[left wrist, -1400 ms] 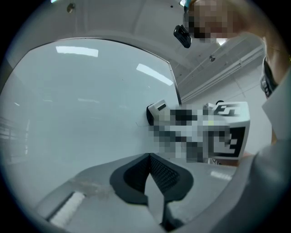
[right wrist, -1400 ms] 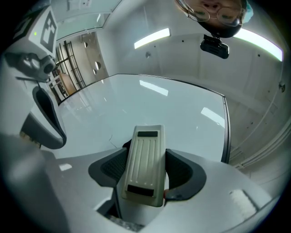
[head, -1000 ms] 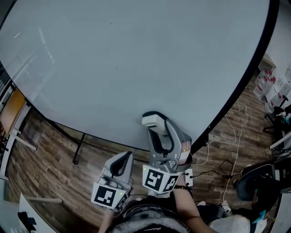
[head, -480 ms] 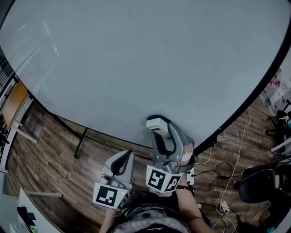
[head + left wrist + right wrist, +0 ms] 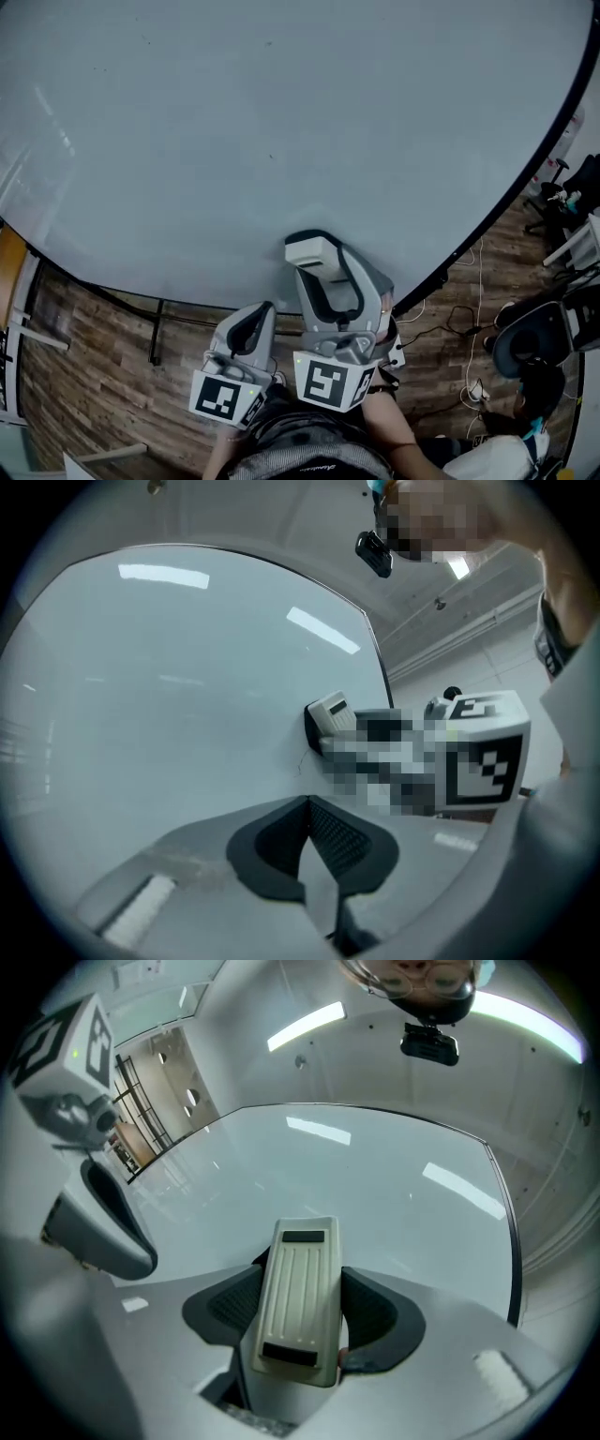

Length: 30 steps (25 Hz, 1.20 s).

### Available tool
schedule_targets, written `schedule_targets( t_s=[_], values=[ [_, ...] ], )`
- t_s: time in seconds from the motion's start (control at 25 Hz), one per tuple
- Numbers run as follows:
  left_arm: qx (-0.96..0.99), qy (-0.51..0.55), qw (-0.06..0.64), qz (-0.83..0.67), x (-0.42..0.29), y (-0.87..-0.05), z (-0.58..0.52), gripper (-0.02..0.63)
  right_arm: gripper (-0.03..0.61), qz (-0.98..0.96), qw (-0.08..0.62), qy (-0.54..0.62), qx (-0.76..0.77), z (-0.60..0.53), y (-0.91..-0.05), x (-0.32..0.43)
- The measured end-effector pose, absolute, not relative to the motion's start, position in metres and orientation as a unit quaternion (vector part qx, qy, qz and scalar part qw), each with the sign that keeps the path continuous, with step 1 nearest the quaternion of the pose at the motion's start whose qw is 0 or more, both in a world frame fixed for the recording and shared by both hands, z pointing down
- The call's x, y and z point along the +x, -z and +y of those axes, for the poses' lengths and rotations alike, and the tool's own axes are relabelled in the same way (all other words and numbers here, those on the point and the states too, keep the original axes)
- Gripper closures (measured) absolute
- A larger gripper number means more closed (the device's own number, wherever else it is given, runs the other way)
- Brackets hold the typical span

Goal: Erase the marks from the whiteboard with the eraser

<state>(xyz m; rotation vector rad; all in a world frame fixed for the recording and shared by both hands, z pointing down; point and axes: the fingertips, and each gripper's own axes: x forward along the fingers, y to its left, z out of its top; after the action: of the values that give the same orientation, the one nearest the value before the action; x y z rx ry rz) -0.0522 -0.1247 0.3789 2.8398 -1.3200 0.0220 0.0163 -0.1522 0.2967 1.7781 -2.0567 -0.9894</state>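
One light, rigid-looking plastic eraser [image 5: 314, 249], likely best held across its long sides, sits clamped there in the right gripper [image 5: 298, 1312] near the lower edge of the whiteboard [image 5: 281, 122], while the left gripper [image 5: 307, 832] hangs closed on nothing.

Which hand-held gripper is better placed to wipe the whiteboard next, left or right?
Right. The right hand-held gripper is shut on the eraser, held up at the whiteboard. The left hand-held gripper has its jaws together on nothing and sits back from it.
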Motion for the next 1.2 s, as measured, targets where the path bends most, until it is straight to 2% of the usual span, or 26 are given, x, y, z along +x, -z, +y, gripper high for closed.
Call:
schedule_targets(
  t_s=[0.4, 0.84, 1.2],
  values=[
    [0.934, 0.008, -0.011, -0.356, -0.066, -0.374, -0.145, 0.612, 0.311, -0.669, 0.069, 0.342, 0.657, -0.154, -0.252, 0.004],
    [0.957, -0.004, -0.014, -0.288, -0.091, -0.386, -0.146, 0.612, 0.311, -0.636, 0.013, 0.32, 0.702, -0.153, -0.264, -0.005],
    [0.964, -0.012, -0.004, -0.266, -0.099, -0.394, -0.146, 0.612, 0.311, -0.651, 0.0, 0.266, 0.711, -0.159, -0.304, -0.004]
  ],
)
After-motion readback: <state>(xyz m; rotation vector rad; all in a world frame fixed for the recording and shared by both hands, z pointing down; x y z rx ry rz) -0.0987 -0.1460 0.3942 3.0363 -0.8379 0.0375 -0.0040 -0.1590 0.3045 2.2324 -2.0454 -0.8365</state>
